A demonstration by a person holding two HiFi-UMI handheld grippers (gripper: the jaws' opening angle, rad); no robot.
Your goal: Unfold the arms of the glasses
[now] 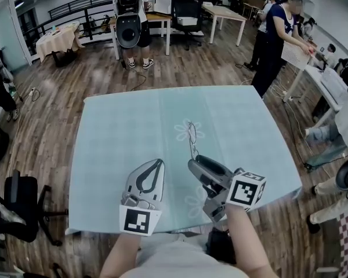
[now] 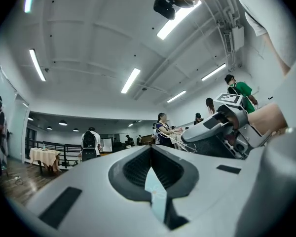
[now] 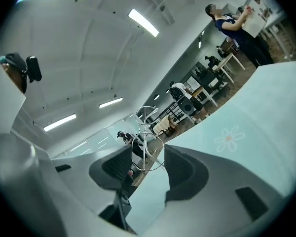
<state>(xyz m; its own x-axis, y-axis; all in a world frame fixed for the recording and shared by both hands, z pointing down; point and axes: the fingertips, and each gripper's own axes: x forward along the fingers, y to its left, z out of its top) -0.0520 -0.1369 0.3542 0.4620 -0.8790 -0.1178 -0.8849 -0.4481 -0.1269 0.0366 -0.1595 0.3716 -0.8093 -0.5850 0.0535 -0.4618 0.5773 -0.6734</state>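
Thin wire-framed glasses (image 1: 191, 139) stick out from the tips of my right gripper (image 1: 192, 162), just above the pale teal tablecloth (image 1: 116, 132). In the right gripper view the frame (image 3: 147, 143) stands on edge between the two pads, which close on it from both sides; one lens ring spans the gap. My left gripper (image 1: 156, 163) rests to the left of it, a short way apart, with its jaws pressed together and nothing between them (image 2: 150, 151). From the left gripper view I see the right gripper (image 2: 217, 132) and the glasses' wires (image 2: 180, 141) at its tip.
The tablecloth has flower prints (image 1: 188, 131). A person (image 1: 275, 39) stands past the table's far right corner, another with a backpack (image 1: 130, 22) further back. A black chair (image 1: 17, 210) stands at the left, and someone's legs (image 1: 330, 138) are at the right.
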